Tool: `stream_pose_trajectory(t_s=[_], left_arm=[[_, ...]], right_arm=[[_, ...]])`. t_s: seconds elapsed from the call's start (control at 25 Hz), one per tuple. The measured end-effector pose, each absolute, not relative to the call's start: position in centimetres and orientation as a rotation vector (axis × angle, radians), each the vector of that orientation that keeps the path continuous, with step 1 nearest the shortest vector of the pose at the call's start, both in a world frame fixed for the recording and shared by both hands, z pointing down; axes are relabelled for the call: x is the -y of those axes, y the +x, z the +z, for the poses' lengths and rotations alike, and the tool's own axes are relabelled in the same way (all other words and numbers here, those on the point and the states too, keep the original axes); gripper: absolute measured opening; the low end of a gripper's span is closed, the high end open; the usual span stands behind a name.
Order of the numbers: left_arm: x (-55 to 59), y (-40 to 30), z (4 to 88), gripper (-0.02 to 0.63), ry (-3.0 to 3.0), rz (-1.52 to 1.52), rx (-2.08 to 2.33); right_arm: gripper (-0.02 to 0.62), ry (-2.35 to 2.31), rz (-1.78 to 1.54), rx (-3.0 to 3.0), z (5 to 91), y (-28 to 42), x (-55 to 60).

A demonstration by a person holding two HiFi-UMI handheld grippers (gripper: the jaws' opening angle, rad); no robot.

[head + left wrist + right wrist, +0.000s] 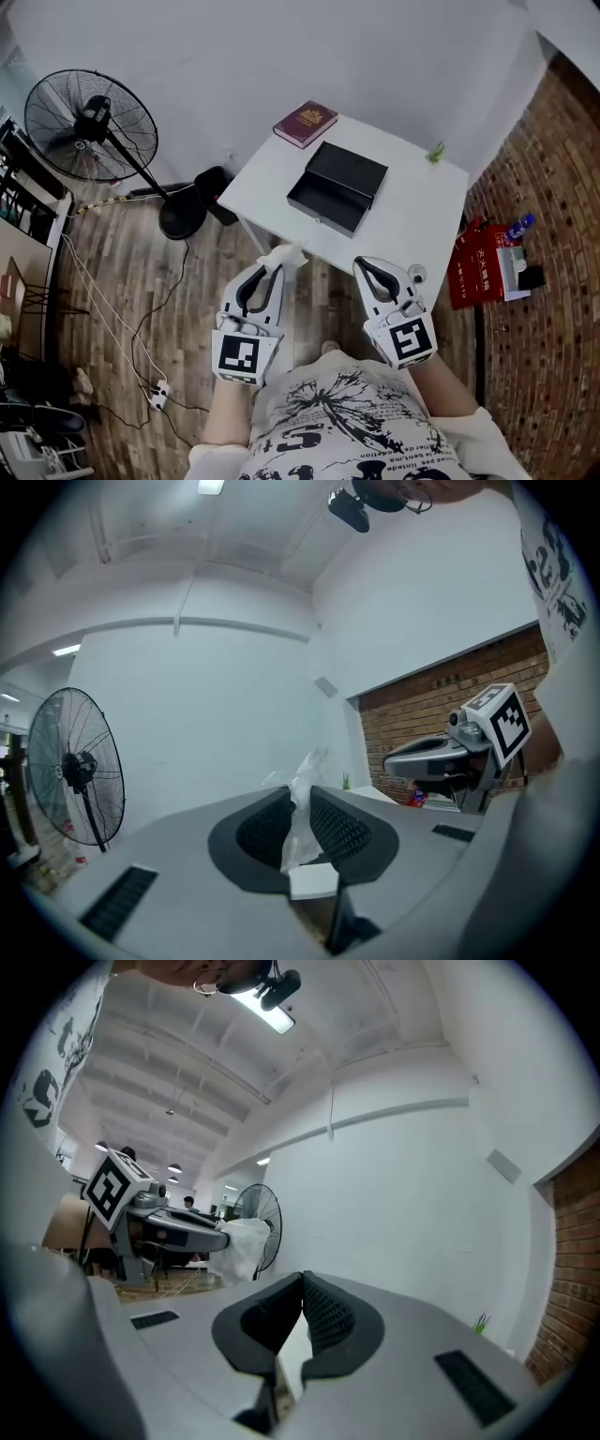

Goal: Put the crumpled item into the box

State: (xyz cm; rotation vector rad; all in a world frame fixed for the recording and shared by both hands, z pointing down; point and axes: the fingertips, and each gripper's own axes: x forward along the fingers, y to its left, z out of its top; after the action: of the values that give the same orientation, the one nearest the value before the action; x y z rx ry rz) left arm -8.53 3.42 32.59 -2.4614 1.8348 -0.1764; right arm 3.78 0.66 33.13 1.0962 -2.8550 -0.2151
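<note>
The left hand-held gripper is pinching the crumpled white paper-like wad at its tips, apparently ready for carrying. Ahead on the white surface, the open black rectangular box is lying unobstructed, with a maroon book sitting beyond it. The right hand-held gripper, pressed together and empty, is hovering alongside.

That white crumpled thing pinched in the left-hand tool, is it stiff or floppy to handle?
Probably floppy: the crumpled item squashes thin between the left gripper's fingers. Likely very light, since it sticks up past them without sagging. It looks like thin film or tissue, so it may tear.
</note>
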Motion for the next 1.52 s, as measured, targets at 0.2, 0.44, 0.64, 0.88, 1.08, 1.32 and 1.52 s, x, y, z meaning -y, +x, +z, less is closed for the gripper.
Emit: stream_pose_trajectory(t_s=[0.2, 0.44, 0.64, 0.88, 1.08, 1.32, 1.52], left_arm=[[2.4, -7.7, 34.7, 0.074, -2.539, -0.323, -1.778], [9.9, -8.8, 37.5, 0.074, -2.637, -0.479, -1.667], [17.8, -9.4, 38.4, 0.074, -2.754, -0.542, -1.451], [26.5, -9.1, 40.0, 0.074, -2.87, -0.612, -1.138], [30.9, -8.4, 43.4, 0.074, -2.995, -0.664, -0.936], [34.1, -6.9, 49.1, 0.074, -3.151, -0.748, -0.761], [35.1, -5.7, 54.5, 0.074, -3.239, -0.939, -0.665]], right_arm=[[0.015, 1.124, -0.142, 2.771, 35.0, 5.1, 5.5], [0.014, 1.193, -0.11, 2.72, 36.8, 3.9, 11.6], [0.015, 1.342, -0.097, 2.652, 36.9, 2.5, 18.1], [0.014, 1.554, -0.1, 2.572, 36.8, 1.4, 25.6], [0.015, 1.714, 0.049, 2.453, 39.5, 1.8, 28.4], [0.014, 1.78, 0.166, 2.308, 43.8, 3.1, 31.0], [0.014, 1.84, 0.203, 2.275, 45.2, 3.2, 31.9]])
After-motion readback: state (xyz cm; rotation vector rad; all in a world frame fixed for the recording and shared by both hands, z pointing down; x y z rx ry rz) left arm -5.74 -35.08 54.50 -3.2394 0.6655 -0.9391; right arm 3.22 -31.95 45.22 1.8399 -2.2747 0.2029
